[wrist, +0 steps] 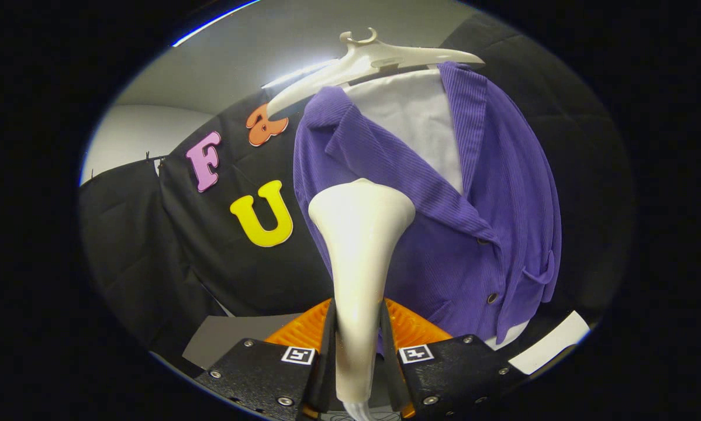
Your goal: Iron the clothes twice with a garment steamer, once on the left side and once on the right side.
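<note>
Garment steamer [359,245] clamped in my tongs [357,345], head against the jacket's [502,193] nine-o'clock side; progress unclear

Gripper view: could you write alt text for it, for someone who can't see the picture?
The gripper is shut on the handle of a white garment steamer, whose wide head points up at a purple corduroy jacket. The jacket hangs over a white shirt on a pale hanger.
</note>
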The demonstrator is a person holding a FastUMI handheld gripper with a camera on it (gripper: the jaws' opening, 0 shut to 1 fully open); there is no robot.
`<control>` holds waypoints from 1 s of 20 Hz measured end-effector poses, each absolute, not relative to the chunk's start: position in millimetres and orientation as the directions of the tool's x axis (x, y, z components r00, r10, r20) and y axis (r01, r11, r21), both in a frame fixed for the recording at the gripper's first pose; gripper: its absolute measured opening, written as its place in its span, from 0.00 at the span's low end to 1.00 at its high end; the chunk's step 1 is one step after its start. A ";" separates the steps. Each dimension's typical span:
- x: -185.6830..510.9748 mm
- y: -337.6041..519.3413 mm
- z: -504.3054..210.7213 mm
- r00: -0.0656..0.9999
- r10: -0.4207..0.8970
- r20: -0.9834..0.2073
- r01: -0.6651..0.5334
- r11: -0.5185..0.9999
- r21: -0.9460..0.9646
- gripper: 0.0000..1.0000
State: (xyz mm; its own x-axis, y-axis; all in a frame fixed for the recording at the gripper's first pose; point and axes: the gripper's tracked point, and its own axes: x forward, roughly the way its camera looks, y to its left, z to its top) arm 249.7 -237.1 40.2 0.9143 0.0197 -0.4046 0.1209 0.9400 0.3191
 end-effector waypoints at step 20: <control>170.1 -236.4 -108.3 0.795 0.025 -0.607 0.220 0.920 0.325 0.38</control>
